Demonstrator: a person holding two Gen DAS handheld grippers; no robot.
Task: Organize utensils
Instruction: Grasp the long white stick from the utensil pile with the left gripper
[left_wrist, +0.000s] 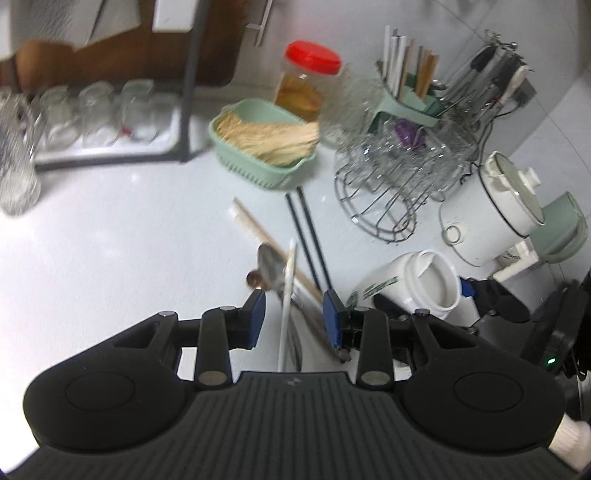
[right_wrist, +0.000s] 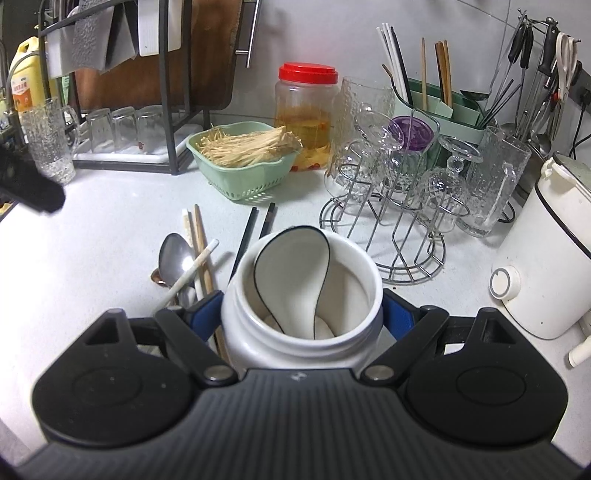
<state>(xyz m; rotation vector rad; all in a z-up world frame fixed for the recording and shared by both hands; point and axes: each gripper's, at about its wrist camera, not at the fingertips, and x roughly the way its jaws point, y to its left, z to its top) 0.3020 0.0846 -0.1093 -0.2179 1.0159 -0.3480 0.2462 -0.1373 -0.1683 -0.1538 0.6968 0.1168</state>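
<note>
Two tongs worked: your right tongs (right_wrist: 301, 317) gripped the jar (right_wrist: 301, 295); left tongs (left_wrist: 293, 314), half-wide and empty, needed closing on a chopstick (left_wrist: 287, 295).

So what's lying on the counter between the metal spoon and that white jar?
Chopsticks: in the right wrist view, between the metal spoon and the white jar lie a white chopstick, wooden chopsticks and a black pair.

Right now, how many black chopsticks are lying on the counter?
2: one black chopstick left, another right, both between the green basket and the white jar. The jar may hide more.
</note>
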